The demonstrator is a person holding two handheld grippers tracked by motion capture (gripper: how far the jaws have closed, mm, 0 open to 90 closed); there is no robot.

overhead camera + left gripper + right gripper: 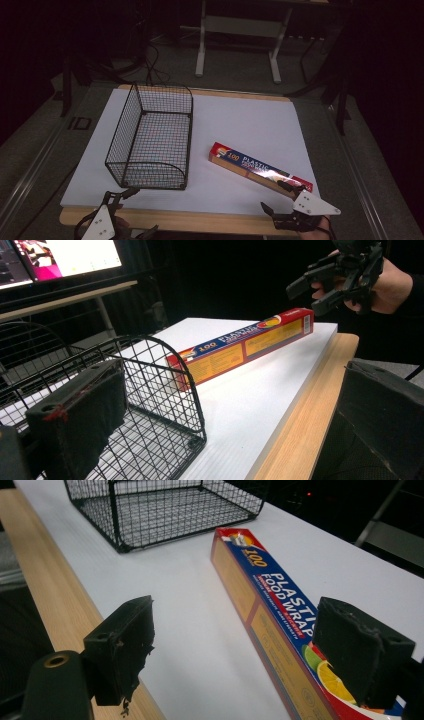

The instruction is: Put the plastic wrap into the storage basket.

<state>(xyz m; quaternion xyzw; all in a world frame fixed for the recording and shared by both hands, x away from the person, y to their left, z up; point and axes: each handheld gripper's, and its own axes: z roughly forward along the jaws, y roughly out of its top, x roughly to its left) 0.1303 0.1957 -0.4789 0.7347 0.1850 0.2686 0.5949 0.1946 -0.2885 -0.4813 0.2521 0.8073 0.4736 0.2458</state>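
Note:
A long red, blue and yellow plastic food wrap box (260, 167) lies slantwise on the white board, right of a black wire basket (150, 137). My right gripper (279, 197) is open at the box's near right end. In the right gripper view one of its jaws hangs over the box (270, 605) and the other over bare board, with the basket (165, 510) beyond. My left gripper (137, 212) is open at the board's front left corner, just before the basket. The left gripper view shows the basket (150, 390), the box (245, 345) and the right gripper (332, 277) in a hand.
The white board (240, 125) rests on a wooden table whose front edge (200, 222) shows as a light strip. Behind the table stand white desk legs (201, 50) and cables on the floor. A lit monitor (65, 257) sits at the upper left of the left gripper view.

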